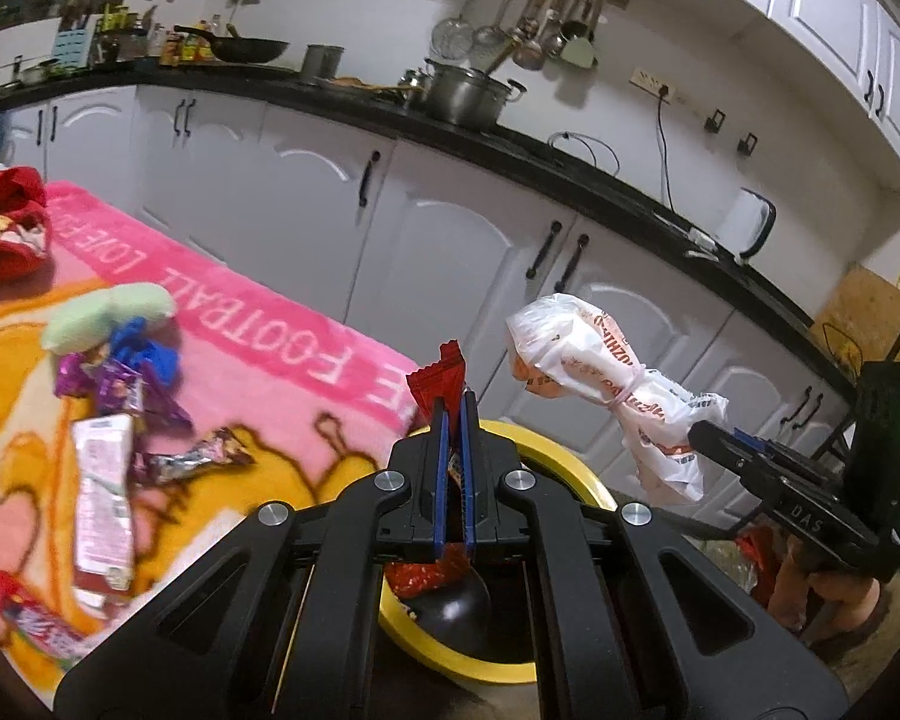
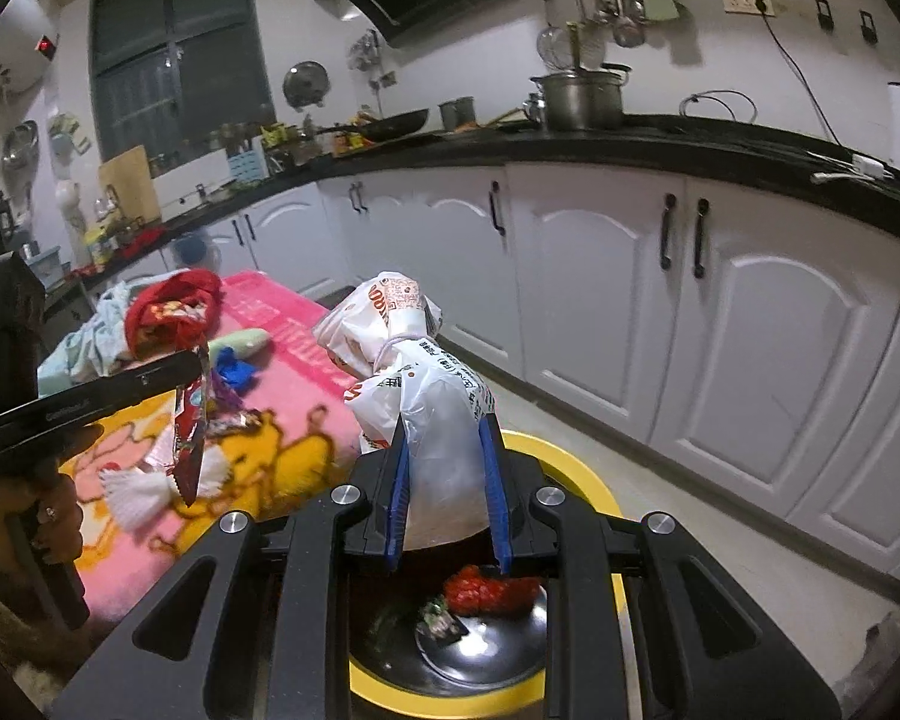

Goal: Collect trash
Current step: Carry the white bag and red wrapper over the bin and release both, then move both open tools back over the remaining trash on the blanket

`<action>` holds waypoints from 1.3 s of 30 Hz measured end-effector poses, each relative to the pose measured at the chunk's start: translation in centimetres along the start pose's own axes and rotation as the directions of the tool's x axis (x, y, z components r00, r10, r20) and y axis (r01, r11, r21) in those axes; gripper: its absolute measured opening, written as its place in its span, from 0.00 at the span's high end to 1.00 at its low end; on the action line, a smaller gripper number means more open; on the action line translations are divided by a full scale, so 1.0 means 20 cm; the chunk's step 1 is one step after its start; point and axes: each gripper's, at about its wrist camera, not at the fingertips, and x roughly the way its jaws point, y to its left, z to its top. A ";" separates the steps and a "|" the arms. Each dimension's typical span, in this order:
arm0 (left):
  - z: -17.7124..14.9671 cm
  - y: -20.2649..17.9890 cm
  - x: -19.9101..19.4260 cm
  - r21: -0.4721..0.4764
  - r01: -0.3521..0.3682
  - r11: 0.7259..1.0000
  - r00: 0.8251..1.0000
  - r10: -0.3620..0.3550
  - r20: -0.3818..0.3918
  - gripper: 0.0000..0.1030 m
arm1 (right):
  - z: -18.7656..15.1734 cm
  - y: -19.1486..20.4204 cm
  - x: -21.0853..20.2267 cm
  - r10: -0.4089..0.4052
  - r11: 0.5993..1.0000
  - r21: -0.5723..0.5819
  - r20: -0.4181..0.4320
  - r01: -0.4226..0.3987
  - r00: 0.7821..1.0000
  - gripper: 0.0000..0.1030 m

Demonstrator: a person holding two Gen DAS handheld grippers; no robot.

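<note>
My left gripper (image 1: 453,407) is shut on a red snack wrapper (image 1: 441,381) that sticks up between its blue pads, above the yellow bin's rim (image 1: 561,456). In the right wrist view that same gripper (image 2: 197,363) comes in from the left with the red wrapper (image 2: 189,450) hanging from it. My right gripper (image 2: 444,427) is shut on a white printed plastic bag (image 2: 414,372), knotted in the middle, held over the yellow bin (image 2: 576,465). Red trash (image 2: 489,591) lies in the bin's black liner. The left wrist view shows the bag (image 1: 600,369) and the right gripper (image 1: 701,435).
A pink blanket (image 1: 282,336) covers the table to the left. On it lie purple wrappers (image 1: 120,390), a pink carton (image 1: 102,498), a green item (image 1: 114,312), a blue item (image 1: 144,351) and red cloth (image 1: 6,228). White cabinets (image 2: 720,312) under a black counter stand behind.
</note>
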 end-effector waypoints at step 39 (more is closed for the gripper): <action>-0.11 0.05 -0.08 -0.003 -0.114 0.994 0.994 0.114 0.005 0.11 | -0.06 0.01 0.04 -0.025 0.999 0.029 -0.051 0.027 0.998 0.41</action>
